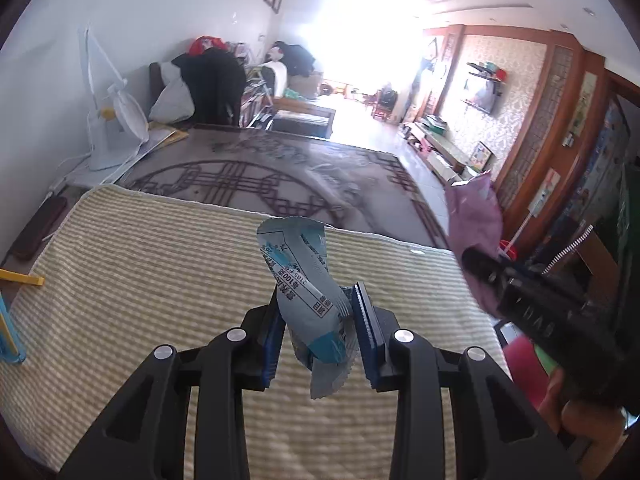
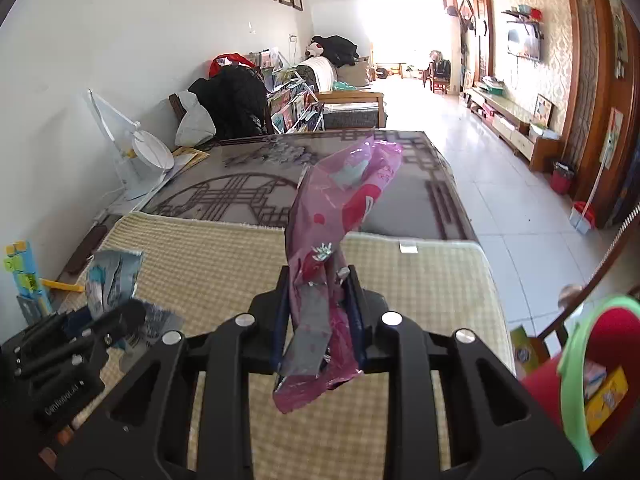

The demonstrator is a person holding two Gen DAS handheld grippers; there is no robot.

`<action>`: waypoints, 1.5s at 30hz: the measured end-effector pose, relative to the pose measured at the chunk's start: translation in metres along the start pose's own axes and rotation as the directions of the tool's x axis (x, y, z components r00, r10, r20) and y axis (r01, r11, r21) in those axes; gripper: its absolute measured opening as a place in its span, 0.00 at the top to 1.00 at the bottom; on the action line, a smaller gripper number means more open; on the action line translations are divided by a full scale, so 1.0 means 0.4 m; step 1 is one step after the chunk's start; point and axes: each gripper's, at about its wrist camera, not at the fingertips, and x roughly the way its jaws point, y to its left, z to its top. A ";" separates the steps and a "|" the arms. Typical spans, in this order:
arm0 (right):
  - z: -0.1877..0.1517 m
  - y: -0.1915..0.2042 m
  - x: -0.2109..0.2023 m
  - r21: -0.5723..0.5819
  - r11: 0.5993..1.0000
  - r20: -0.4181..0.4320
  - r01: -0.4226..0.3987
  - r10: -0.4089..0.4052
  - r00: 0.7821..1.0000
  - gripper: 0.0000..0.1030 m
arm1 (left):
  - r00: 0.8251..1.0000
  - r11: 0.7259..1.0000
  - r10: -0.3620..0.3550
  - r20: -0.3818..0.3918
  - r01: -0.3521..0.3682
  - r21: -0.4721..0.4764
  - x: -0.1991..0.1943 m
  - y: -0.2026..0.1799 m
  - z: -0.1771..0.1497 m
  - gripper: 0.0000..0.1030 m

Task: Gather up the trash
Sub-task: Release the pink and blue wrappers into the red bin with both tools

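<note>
Left tongs (image 1: 320, 320) clenched on blue wrapper (image 1: 304, 280), right tongs (image 2: 320, 316) on pink wrapper (image 2: 332, 240); cartons in red bin (image 2: 576, 384).

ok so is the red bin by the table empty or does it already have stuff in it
Not empty. The red bin at the right wrist view's lower right holds a yellow box and a pale packet inside its green rim.

My left tool (image 1: 320, 320) carries a camera that looks forward along its fingers, close above the woven mat (image 1: 160, 280) on the worktop, toward the far bright end of the room. My right tool (image 2: 320, 312) has the same forward view from just to the right. Both views share the mat, the patterned worktop (image 2: 240, 196) and the white lamp (image 1: 116, 120) at far left.
</note>
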 end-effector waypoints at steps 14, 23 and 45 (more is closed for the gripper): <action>-0.091 -0.171 -0.097 0.074 0.987 0.019 0.145 -0.147 0.989 0.75 | 0.998 0.996 -0.059 -0.016 0.060 0.060 -0.037 -0.124 -0.048 0.70; -0.113 -0.362 -0.152 0.181 0.943 0.015 0.279 -0.286 0.958 0.75 | 0.983 0.982 -0.164 -0.077 0.170 0.083 -0.002 -0.244 -0.064 0.70; -0.214 -0.759 -0.456 0.659 0.351 -0.012 0.666 -0.880 0.475 0.05 | 0.762 0.750 -0.523 -0.381 0.624 0.218 0.237 -0.819 -0.142 0.65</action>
